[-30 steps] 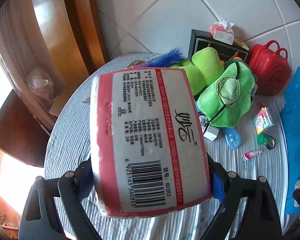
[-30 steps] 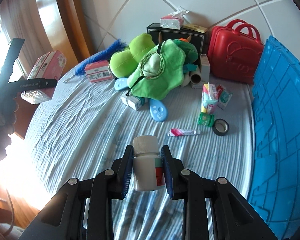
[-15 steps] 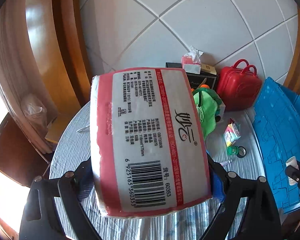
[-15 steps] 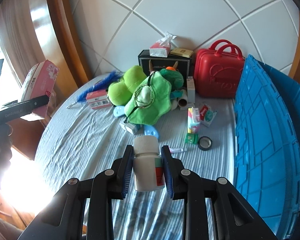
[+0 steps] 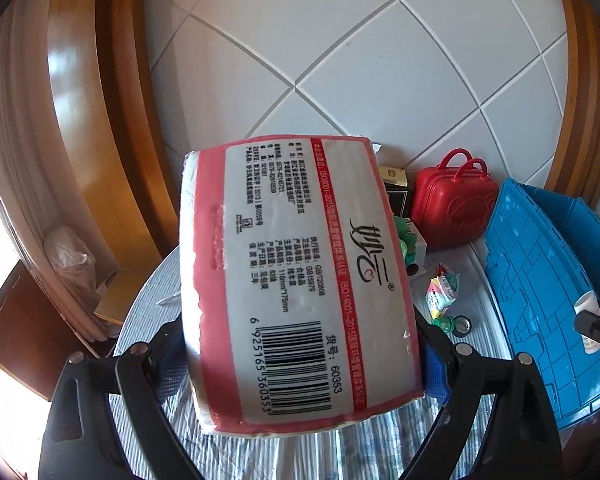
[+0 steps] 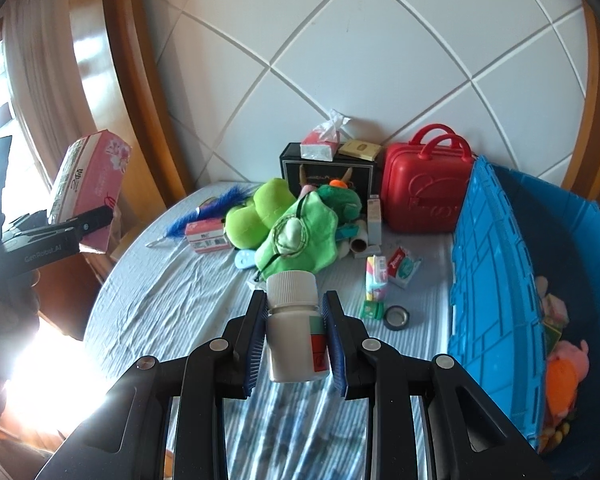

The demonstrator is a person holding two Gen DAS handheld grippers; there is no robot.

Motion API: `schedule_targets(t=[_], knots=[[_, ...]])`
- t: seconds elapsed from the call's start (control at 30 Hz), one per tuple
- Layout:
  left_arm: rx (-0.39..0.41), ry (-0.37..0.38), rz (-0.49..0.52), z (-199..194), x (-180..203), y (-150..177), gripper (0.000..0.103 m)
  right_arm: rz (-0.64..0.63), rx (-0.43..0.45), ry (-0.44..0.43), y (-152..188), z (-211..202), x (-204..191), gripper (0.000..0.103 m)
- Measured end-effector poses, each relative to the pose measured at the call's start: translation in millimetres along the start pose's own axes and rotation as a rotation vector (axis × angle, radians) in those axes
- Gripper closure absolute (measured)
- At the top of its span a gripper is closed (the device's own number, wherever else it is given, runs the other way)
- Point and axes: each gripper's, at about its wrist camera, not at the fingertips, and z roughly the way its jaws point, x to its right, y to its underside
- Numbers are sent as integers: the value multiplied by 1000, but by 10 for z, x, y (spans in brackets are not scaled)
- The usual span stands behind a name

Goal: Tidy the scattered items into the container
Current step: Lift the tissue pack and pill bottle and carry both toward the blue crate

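Note:
My left gripper (image 5: 300, 344) is shut on a pink and white tissue pack (image 5: 296, 280), held high above the table; the pack fills the middle of the left wrist view and also shows at the far left of the right wrist view (image 6: 88, 188). My right gripper (image 6: 294, 320) is shut on a white pill bottle (image 6: 294, 328), held above the striped tablecloth (image 6: 172, 300). The blue crate (image 6: 496, 288) stands at the right with soft toys inside; it also shows in the left wrist view (image 5: 540, 280).
Scattered on the table: green plush toys (image 6: 296, 228), a blue feather (image 6: 212, 212), a small pink box (image 6: 206, 236), snack packets (image 6: 404, 264), a tape roll (image 6: 396, 316), a black box (image 6: 328, 172) and a red case (image 6: 424, 192) against the tiled wall.
Both grippers have risen and pulled back from the table with their loads. The views now look from higher up, and the blue crate's inside shows at the right.

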Motion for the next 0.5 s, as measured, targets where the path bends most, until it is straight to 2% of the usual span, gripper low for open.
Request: schedule_targets(t=[0.5], knots=[[50, -5, 19, -337, 270, -119, 11, 10, 50, -11, -68, -310, 235, 75]])
